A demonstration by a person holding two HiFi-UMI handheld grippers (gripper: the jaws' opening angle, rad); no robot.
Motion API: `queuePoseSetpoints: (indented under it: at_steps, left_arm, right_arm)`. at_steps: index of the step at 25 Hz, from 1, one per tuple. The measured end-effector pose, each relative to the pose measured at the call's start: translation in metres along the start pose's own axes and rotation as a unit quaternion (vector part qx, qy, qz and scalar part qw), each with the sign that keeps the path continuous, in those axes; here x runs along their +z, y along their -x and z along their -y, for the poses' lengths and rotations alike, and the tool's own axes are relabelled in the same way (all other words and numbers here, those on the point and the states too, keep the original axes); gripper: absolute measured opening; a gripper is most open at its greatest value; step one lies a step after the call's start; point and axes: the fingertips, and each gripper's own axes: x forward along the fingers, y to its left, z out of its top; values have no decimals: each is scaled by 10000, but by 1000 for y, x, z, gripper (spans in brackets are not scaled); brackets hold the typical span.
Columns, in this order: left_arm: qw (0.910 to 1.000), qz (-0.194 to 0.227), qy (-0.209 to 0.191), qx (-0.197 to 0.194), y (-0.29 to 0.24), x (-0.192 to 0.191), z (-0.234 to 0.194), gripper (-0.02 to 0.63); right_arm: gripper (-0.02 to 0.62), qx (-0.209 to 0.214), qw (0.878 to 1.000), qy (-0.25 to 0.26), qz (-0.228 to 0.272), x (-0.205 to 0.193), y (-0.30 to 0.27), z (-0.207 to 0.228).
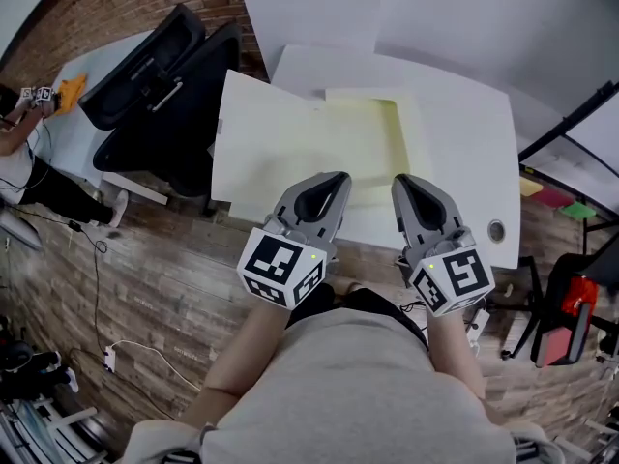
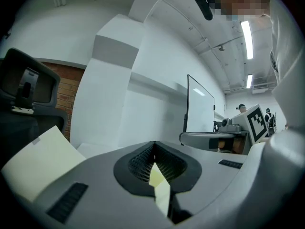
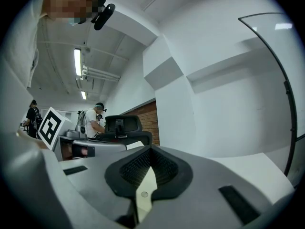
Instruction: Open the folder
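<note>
Here, you hold two grippers side by side at the near edge of a white table (image 1: 464, 133), both pointing away from you and roughly level. A pale yellow folder (image 1: 363, 133) lies just beyond the fingertips, and its near edge reaches in between them. A cream cover (image 1: 261, 148) spreads out to the left of the left fingers, past the table's side edge.

The left gripper (image 1: 337, 178) is closed. Its own view shows a thin yellow strip of the folder pinched between the ribbed pads (image 2: 138, 163). The right gripper (image 1: 400, 180) is likewise closed on a pale flap, which carries a small round stud (image 3: 144, 194) just below the pads.

Each gripper seems to hold a different layer of the near edge, probably so that one can pin its layer while the other peels its own away. Judging by the spread cover, the opening is under way, but the layers between the fingers are not yet parted. A dark office chair (image 1: 155, 75) stands well to the left of the left fingers.
</note>
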Motion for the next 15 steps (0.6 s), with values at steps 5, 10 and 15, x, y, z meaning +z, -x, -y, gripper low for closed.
queuePoseSetpoints:
  at_steps: [5,10,15]
  left_arm:
    - [10000,-34,47,41,4,-6,-2,18]
    - [9998,-55,168,-3,3,-10,-2,18]
    - [9998,-71,207,-25,3,-13,-2,18]
  right_arm:
    - [21,73,9999,98,-46,-2,-1,-5]
    - [21,108,9997,104,-177,-9,-5,-5]
    - [21,124,9995,180,-229,-10,-6,-5]
